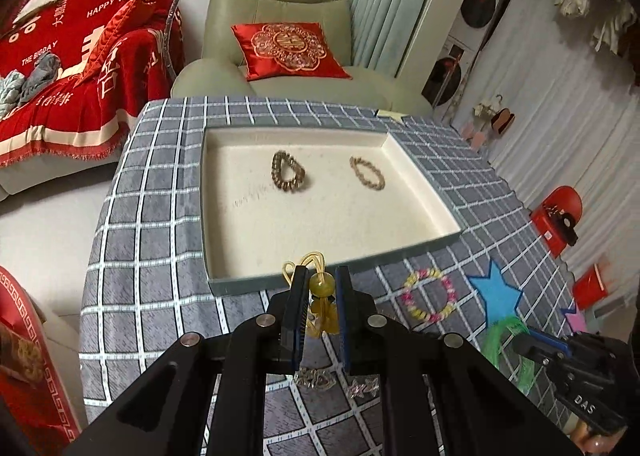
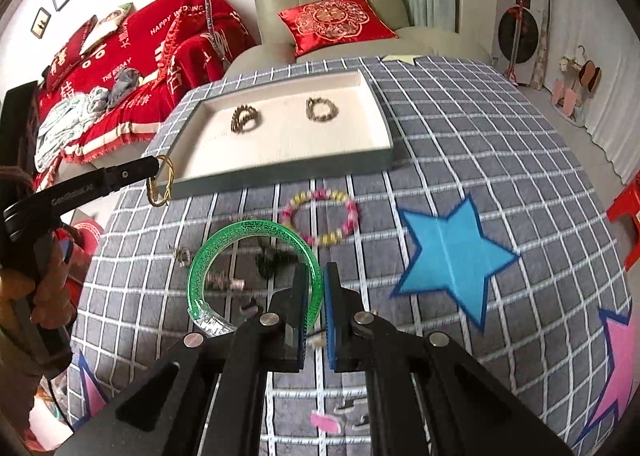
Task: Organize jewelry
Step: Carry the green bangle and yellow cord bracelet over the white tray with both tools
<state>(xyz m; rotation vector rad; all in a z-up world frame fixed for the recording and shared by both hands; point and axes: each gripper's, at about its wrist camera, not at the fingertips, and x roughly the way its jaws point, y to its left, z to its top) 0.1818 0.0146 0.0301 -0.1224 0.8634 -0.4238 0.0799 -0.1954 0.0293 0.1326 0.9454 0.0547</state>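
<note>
Yellow bead cord (image 1: 320, 296) hangs clamped in the left gripper (image 1: 321, 284) jaws above the tray (image 1: 224, 288) (two bracelets inside); right gripper (image 2: 313, 288) jaws pinch a green bangle (image 2: 224, 248) over the table (image 2: 460, 128).

Tray (image 1: 224, 268) has loads of bare floor at the front; only two bracelets (image 1: 289, 177) sit toward the frame's top.
</note>
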